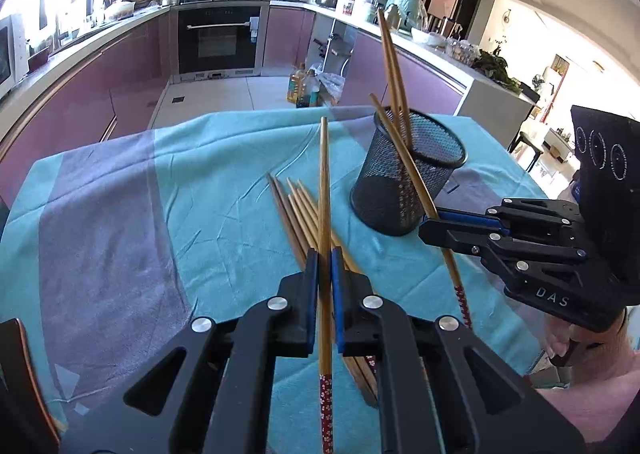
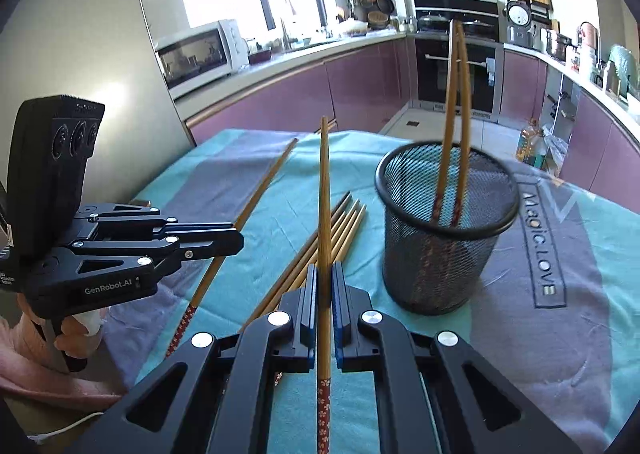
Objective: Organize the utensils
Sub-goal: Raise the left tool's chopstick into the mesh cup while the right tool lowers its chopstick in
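- Chopsticks: one in each gripper, loose bunch (image 1: pixel 298 213) flat on the surface, two more (image 2: pixel 454 101) upright in the mesh cup (image 2: pixel 444 230).
- Left gripper (image 1: pixel 325 266): fingers (image 1: pixel 311 294) shut tight on one chopstick (image 1: pixel 325 181), gripped partway along, plain tip pointing away toward the far edge, red patterned end back under the gripper.
- Right gripper (image 2: pixel 325 278): fingers (image 2: pixel 310 306) clamped on another chopstick (image 2: pixel 325 189), same way, tip forward, red end behind.
- Both held sticks are lifted off the cloth.
- Bunch lies mid-surface, just beside the cup on its left, tips fanned toward the far edge.
- Cup stands upright on the teal and grey cloth (image 2: pixel 552 354), toward the right side of the surface.
- A person's hand (image 2: pixel 70 334) grips the left gripper's handle.
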{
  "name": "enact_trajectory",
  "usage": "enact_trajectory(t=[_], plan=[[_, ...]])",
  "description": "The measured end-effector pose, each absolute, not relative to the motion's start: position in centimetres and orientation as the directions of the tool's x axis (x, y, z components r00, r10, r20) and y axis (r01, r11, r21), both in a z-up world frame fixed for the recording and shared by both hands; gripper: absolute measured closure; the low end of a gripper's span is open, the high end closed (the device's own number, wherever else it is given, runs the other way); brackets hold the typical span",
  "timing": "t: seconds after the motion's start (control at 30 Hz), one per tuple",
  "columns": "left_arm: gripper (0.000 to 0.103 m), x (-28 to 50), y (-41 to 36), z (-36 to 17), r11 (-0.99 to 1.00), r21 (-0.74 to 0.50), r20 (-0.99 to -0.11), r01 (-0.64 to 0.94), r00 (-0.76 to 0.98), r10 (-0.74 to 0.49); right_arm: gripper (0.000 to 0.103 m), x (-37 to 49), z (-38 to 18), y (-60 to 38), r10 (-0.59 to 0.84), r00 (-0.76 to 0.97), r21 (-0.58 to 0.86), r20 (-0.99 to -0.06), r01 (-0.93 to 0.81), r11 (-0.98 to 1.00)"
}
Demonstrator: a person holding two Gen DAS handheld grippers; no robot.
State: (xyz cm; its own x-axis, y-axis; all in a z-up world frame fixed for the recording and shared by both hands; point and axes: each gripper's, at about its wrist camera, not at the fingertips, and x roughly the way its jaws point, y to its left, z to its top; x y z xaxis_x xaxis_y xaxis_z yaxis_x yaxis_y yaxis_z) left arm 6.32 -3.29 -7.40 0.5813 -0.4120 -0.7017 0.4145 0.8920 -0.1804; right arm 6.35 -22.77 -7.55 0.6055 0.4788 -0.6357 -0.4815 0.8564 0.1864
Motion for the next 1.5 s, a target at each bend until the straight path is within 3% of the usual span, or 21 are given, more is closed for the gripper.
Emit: enact_trajectory(t=[1.0, 1.37, 1.5], plan=[[0.096, 6.5, -3.5, 4.5, 0.784, -0.298, -0.435, 0.544, 0.654, -0.619, 0.097, 6.9, 0.6, -28.8, 0.487, 0.761, 0.212, -0.429, -0.439, 0.873], [0.096, 8.7, -6.3, 8.4, 0.773, -0.281, -0.353, 0.569, 0.687, -0.635, 0.097, 8.7, 3.4, -29.6, 0.471, 0.795, 0.196, -0.383, -0.428, 0.882], [0.096, 10.0, -7.5, 8.5, 0.786, -0.262, -0.367, 0.560, 0.695, -0.618, 0.097, 9.8, 3.3, -29.7, 0.463, 0.797, 0.198, -0.389, -0.418, 0.886]])
